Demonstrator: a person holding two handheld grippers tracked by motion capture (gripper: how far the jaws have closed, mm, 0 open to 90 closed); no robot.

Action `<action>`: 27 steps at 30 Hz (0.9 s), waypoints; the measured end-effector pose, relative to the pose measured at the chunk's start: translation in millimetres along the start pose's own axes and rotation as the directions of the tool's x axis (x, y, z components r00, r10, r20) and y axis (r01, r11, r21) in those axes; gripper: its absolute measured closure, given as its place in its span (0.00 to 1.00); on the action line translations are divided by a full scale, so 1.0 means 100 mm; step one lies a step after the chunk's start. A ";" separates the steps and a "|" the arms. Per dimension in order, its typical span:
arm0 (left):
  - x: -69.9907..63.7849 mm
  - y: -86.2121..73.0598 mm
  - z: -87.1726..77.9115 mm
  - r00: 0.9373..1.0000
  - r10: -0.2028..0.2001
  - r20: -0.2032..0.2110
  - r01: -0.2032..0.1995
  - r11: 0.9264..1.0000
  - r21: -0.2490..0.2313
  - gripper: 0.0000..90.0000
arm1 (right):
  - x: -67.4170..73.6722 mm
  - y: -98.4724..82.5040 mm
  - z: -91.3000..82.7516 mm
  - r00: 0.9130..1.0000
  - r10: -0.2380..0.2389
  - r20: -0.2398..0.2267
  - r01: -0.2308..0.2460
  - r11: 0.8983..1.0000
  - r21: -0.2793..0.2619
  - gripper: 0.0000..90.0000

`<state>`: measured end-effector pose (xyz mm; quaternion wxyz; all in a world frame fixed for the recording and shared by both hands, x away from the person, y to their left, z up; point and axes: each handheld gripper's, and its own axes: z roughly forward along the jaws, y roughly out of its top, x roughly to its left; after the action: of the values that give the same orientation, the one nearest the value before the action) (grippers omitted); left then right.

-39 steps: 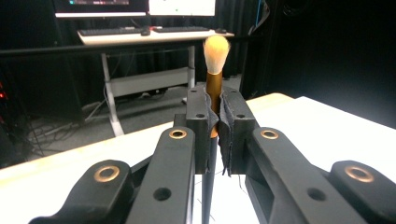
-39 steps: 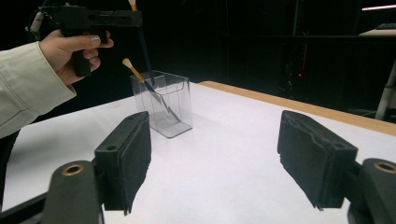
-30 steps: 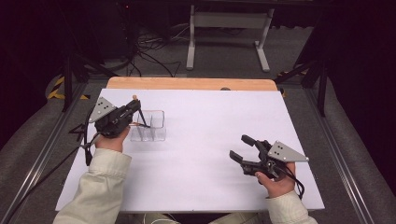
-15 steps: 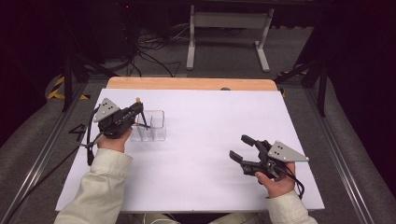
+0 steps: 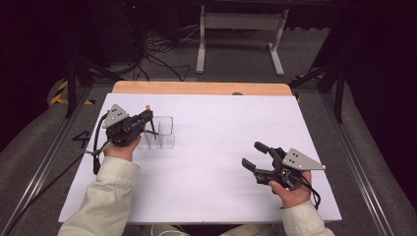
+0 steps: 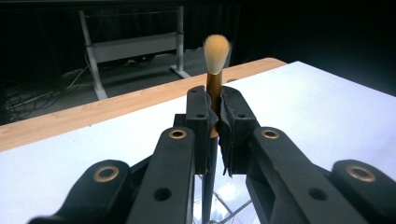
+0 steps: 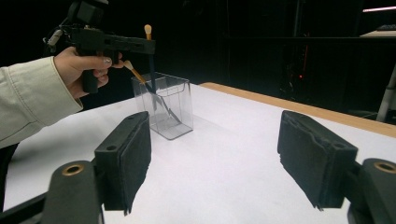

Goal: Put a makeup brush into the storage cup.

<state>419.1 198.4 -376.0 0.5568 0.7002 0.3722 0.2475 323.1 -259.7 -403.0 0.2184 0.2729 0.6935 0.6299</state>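
The left tongs are clamped on a brush, pads pressed to its gold ferrule, bristles up. The brush stands upright with its dark handle reaching down into the box, a clear square container near the left part of the counter. In the right gripper view the box also holds a second brush, which leans toward the person's hand with its pale tip sticking out above the rim; its lower end rests inside against the bottom. The held brush rises well above the rim there. Whether its lower end touches the box floor I cannot tell.

The counter is covered with a white sheet, and a strip of bare wood shows along the far edge. Nothing lies between the box and the right side.

The right tongs rest low over the counter, well apart from the box, jaws standing wide with nothing between the pads. They point toward the box.

Beyond the counter a grey frame stands on the floor, with cables to its left.
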 end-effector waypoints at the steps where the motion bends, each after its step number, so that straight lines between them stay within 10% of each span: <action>1: 0.00 0.00 0.00 1.000 0.002 0.001 -0.002 1.000 0.001 0.92 | 0.00 0.00 0.00 1.000 0.000 0.000 0.000 1.000 0.001 0.30; 8: -0.01 -0.01 0.01 1.000 -0.003 0.015 0.003 1.000 0.002 0.91 | 0.00 0.00 0.00 1.000 -0.002 0.002 0.002 1.000 0.001 0.30; 18: 0.02 0.01 -0.06 0.999 -0.038 0.035 0.039 0.999 -0.021 0.44 | -0.01 0.02 0.01 1.000 -0.002 -0.001 0.002 1.000 -0.007 0.29; 27: -0.08 0.06 -0.26 0.996 -0.010 0.085 0.014 0.999 -0.039 0.26 | -0.06 0.05 0.02 1.000 -0.007 0.005 0.007 1.000 -0.009 0.29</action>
<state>395.7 207.1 -362.7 0.5873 0.6966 0.3474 0.2215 329.5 -262.3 -398.7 0.2235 0.2711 0.6911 0.6316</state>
